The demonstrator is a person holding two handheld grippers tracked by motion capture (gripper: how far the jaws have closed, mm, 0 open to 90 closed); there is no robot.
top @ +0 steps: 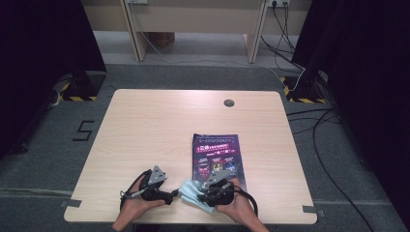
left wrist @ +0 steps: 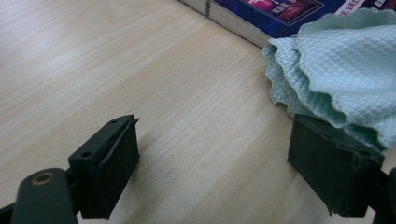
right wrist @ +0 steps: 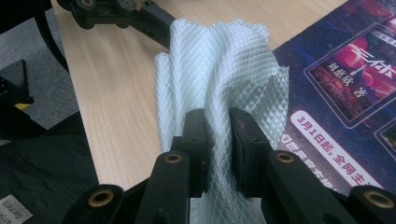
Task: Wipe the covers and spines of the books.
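Cloth (right wrist: 219, 84) in right claw (right wrist: 217, 149)

Near the front edge of the bench (top: 145, 125) the cloth (top: 192, 193) sits bunched between the left gripper (top: 170, 195) and the right gripper (top: 207, 197), overlapping the near left corner of the book (top: 216, 150) lying just behind it.

Mint waffle-weave cloth (right wrist: 219, 70), purple book (top: 216, 153)
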